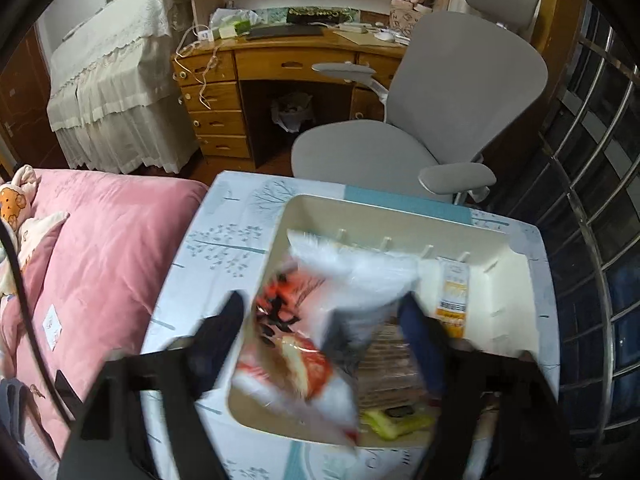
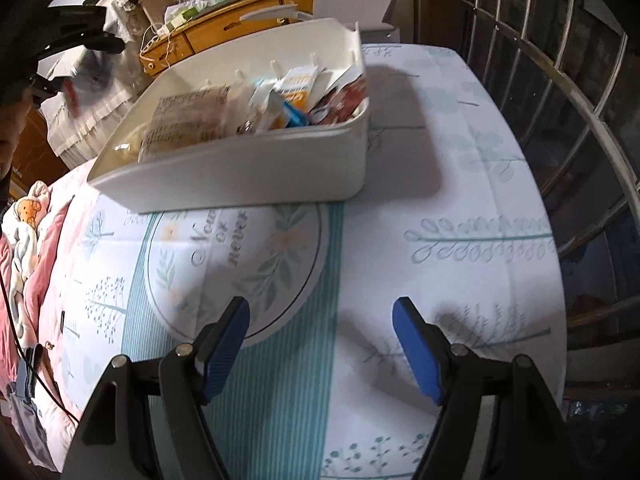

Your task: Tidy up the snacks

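Observation:
A white plastic bin (image 1: 304, 210) stands on the patterned tablecloth and holds several snack packets. In the left wrist view my left gripper (image 1: 322, 312) hovers over the bin with its jaws wide apart. A blurred white and orange snack bag (image 1: 320, 320) lies between them, over a brown packet (image 1: 390, 372) and a green one (image 1: 400, 422); neither finger presses it. In the right wrist view my right gripper (image 2: 320, 322) is open and empty above the cloth, in front of the bin (image 2: 248, 168). The left gripper (image 2: 76, 40) shows at the upper left, above the bin.
A grey office chair (image 1: 432, 120) stands beyond the table, before a wooden desk (image 1: 280, 68). A pink quilt (image 1: 100, 260) lies to the left. A barred window (image 2: 560, 100) runs along the right. The tablecloth (image 2: 400, 220) covers the table.

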A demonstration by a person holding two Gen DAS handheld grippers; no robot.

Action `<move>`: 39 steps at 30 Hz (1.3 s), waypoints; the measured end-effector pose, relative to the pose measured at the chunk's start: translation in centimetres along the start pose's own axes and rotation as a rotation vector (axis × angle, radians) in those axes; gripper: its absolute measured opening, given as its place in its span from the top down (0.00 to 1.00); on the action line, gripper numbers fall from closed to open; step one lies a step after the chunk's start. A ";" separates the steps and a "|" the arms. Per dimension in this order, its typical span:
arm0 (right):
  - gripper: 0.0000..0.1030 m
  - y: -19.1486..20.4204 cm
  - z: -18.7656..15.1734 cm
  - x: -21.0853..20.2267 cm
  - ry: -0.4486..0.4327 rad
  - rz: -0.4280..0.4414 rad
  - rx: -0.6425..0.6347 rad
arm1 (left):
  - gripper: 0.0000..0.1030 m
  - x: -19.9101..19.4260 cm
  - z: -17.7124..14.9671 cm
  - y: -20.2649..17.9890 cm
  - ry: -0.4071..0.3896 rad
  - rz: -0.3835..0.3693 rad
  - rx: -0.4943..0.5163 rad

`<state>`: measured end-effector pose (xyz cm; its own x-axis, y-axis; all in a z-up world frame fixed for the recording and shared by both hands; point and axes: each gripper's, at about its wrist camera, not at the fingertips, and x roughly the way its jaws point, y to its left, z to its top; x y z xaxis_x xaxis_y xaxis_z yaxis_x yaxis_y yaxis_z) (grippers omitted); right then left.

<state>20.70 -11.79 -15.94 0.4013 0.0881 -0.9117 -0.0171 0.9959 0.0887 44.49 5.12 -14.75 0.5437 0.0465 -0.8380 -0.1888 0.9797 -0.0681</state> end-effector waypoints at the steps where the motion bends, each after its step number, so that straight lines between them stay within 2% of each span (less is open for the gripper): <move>1: 0.28 -0.2 0.3 -0.2 -0.003 0.000 -0.001 | 0.16 -0.3 -0.1 -0.4 0.006 -0.006 0.000; 5: 0.28 -0.2 1.5 -2.2 -0.035 -0.007 -0.027 | 0.15 -2.1 -1.5 -2.0 0.067 -0.016 0.011; 8: 0.28 0.2 2.6 -4.6 -0.060 -0.025 -0.075 | 0.15 -4.1 -3.8 -2.6 0.120 -0.027 0.015; 11: 0.28 0.7 3.4 -7.2 -0.074 -0.006 -0.082 | 0.15 -6.1 -6.5 -2.3 0.168 -0.053 0.017; 15: 0.20 0.9 3.2 -10.4 -0.098 0.004 -0.052 | 0.15 -9.0 -10.6 -1.7 0.221 -0.099 0.053; 18: 0.15 1.4 2.3 -12.7 -0.128 -0.005 -0.012 | 0.15 -11.2 -13.0 -1.4 0.243 -0.164 0.088; 23: 0.12 2.4 -0.3 -16.1 -0.154 -0.032 0.066 | 0.15 -16.0 -16.3 -0.5 0.201 -0.225 0.138; 26: 0.11 3.3 -2.1 -18.3 -0.156 -0.027 0.103 | 0.14 -19.0 -17.7 0.3 0.150 -0.269 0.164; 29: 0.09 4.3 -3.8 -20.3 -0.136 -0.013 0.120 | 0.14 -21.5 -18.7 1.1 0.116 -0.223 0.182; 32: 0.08 5.2 -4.4 -22.4 -0.144 0.011 0.114 | 0.14 -24.1 -18.9 2.1 0.090 -0.242 0.156; 33: 0.07 5.6 -4.5 -23.1 -0.153 0.017 0.112 | 0.13 -24.9 -18.9 2.2 0.074 -0.244 0.159; 36: 0.06 6.8 -4.8 -25.4 -0.203 0.029 0.074 | 0.09 -27.7 -19.4 2.1 -0.011 -0.187 0.179; 39: 0.05 7.6 -5.3 -27.0 -0.245 0.033 0.046 | 0.06 -29.3 -20.1 1.9 -0.056 -0.210 0.162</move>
<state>4.91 -6.46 7.25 0.6115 0.1073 -0.7840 0.0060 0.9901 0.1402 11.77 1.72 -1.14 0.6027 -0.1549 -0.7828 0.0637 0.9872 -0.1463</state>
